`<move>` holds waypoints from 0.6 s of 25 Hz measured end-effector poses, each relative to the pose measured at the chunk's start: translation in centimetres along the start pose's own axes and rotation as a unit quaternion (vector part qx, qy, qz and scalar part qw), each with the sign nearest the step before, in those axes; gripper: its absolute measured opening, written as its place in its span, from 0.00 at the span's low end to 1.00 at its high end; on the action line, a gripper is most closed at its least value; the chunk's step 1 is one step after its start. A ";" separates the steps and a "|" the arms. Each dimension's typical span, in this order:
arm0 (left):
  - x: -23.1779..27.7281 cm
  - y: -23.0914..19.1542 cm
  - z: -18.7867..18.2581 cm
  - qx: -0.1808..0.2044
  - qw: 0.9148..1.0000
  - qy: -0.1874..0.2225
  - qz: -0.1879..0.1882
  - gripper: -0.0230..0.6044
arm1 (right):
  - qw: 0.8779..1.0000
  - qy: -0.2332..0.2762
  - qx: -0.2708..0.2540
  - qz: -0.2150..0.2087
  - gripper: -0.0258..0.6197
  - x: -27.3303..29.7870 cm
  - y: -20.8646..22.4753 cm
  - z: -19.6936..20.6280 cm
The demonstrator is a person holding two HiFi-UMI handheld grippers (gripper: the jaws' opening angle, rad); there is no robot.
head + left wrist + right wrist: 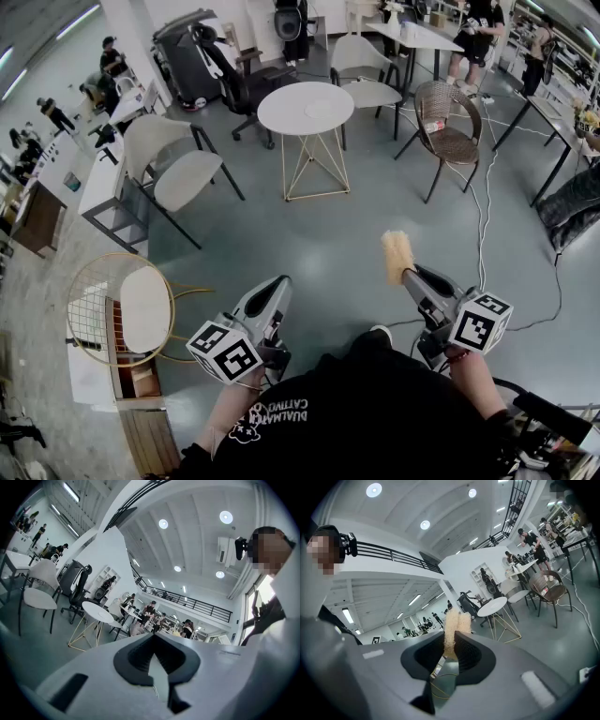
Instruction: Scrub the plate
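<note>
Head view: the right gripper (410, 274) is clamped on a tan scrubber (397, 255); no plate shows in any view.
Left gripper view: the left gripper (154, 644) is closed and empty.
Right gripper view: the scrubber sits firmly between the jaws. The person should probably find the plate and steady it before scrubbing.

- Ahead of me a round white table (306, 108) stands on thin gold legs, on the grey floor (319, 244).
- A brown wicker chair (453, 141) is to its right, and a white chair (367, 89) is behind it.
- A black office chair (239, 84) is to its left.
- Near my left side I see a gold wire chair (141, 309) with a white seat.
- A white cable (484, 225) lies on the floor at the right.
</note>
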State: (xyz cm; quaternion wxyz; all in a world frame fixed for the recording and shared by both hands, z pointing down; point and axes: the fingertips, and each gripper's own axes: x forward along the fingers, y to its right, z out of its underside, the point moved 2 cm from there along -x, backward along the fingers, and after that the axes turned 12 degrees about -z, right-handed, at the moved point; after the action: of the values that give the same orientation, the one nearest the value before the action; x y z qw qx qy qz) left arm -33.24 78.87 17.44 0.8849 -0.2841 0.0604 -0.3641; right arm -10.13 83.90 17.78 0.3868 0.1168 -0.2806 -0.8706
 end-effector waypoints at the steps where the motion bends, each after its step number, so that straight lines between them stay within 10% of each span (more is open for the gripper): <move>1: -0.1 0.1 0.2 0.001 1.000 -0.001 0.001 0.03 | 1.000 -0.001 0.000 0.001 0.14 -0.2 -0.1 0.1; 15: 0.3 0.1 0.1 0.019 1.000 -0.007 0.004 0.03 | 1.000 -0.005 -0.015 0.011 0.14 -0.3 0.0 0.2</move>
State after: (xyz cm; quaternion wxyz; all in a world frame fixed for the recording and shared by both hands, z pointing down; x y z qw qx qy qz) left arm -32.85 78.78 17.52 0.8921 -0.2694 0.0489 -0.3595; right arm -10.00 84.19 18.00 0.3965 0.1034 -0.2713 -0.8709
